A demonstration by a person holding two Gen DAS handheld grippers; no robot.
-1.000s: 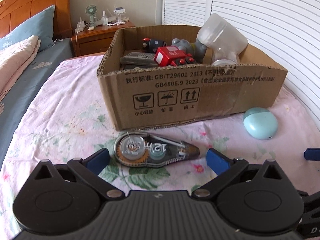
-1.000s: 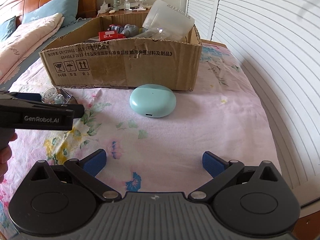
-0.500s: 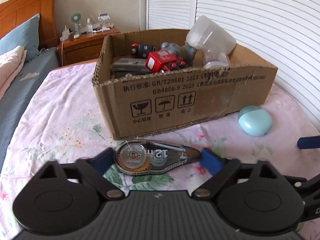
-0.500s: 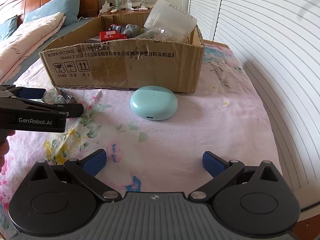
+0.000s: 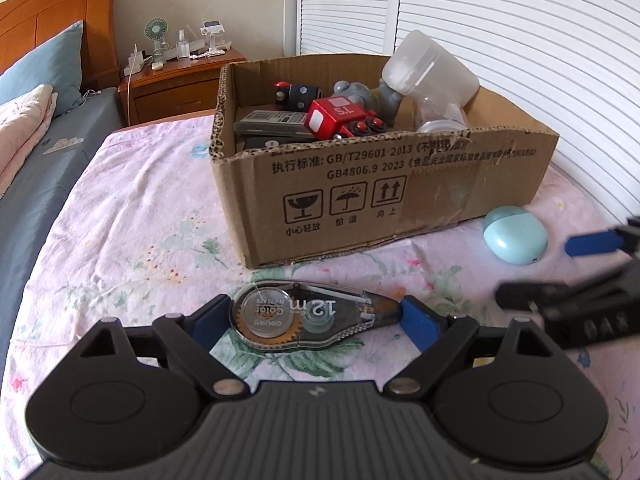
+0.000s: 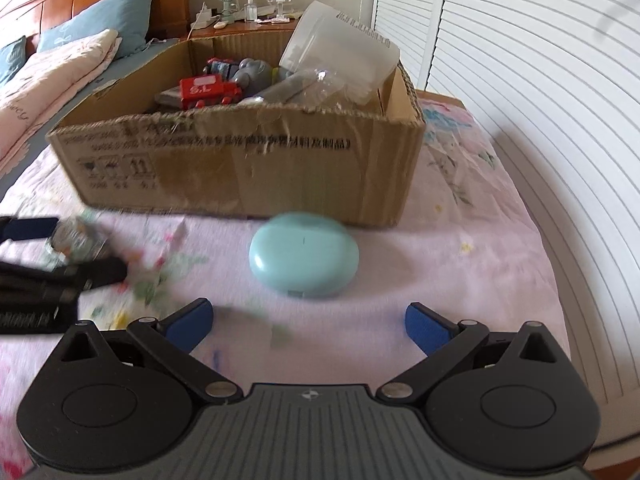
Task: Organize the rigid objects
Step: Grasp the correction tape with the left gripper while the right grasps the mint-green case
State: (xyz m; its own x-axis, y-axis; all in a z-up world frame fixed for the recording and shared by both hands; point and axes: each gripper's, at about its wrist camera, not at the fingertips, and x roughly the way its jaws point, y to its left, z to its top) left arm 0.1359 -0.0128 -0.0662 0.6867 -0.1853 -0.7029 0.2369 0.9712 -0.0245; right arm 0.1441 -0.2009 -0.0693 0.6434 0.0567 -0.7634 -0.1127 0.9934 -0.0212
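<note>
A clear correction tape dispenser (image 5: 308,314) lies on the floral bed sheet between the blue pads of my left gripper (image 5: 312,320), which touch both its ends. It shows blurred in the right wrist view (image 6: 76,238). A pale teal oval case (image 6: 304,254) lies just ahead of my right gripper (image 6: 308,322), which is open and empty. The case also shows in the left wrist view (image 5: 515,234). Behind both stands an open cardboard box (image 5: 400,188) holding a red toy train (image 5: 340,118), a grey figure and a clear plastic jar (image 5: 428,68).
The box sits mid-bed, also in the right wrist view (image 6: 248,160). White louvred doors (image 5: 520,40) run along the right. A wooden nightstand (image 5: 180,76) with a small fan stands at the back; pillows and a headboard are at far left.
My left gripper has closed in on the tape dispenser until its pads touch both ends. My right gripper has moved forward toward the teal case.
</note>
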